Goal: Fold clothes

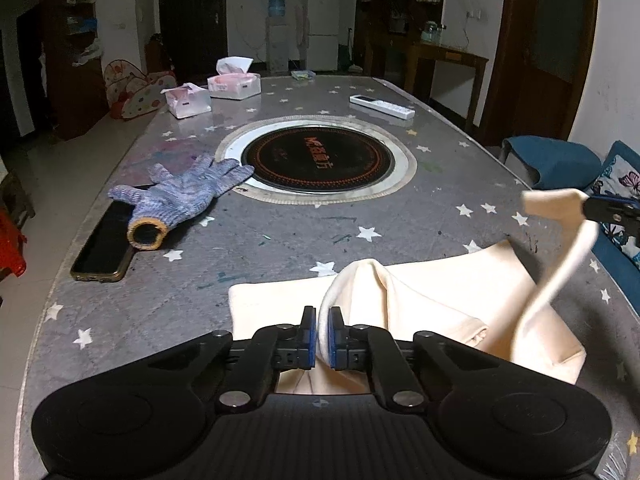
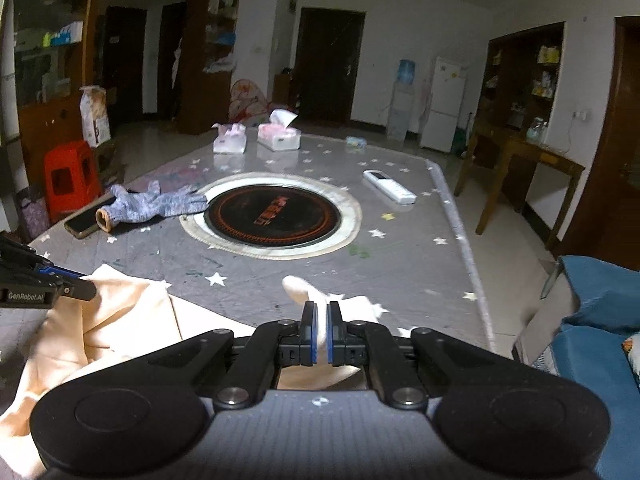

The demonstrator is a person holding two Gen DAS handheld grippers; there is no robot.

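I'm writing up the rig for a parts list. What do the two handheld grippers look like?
Both match: the left gripper and right gripper have matte black bodies with two round side lobes, ribbed top, angled black linkage arms with silver pivot screws, and blue pads on black fingers. Seen from the right wrist view, the left one carries white "GenRobot.AI" lettering. No hands or sleeves show.

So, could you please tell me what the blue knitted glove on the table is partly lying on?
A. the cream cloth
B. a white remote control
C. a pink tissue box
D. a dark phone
D: the glove's cuff end lies over the dark phone near the table's left edge, while the remote control, tissue box and cream cloth all lie apart from it.
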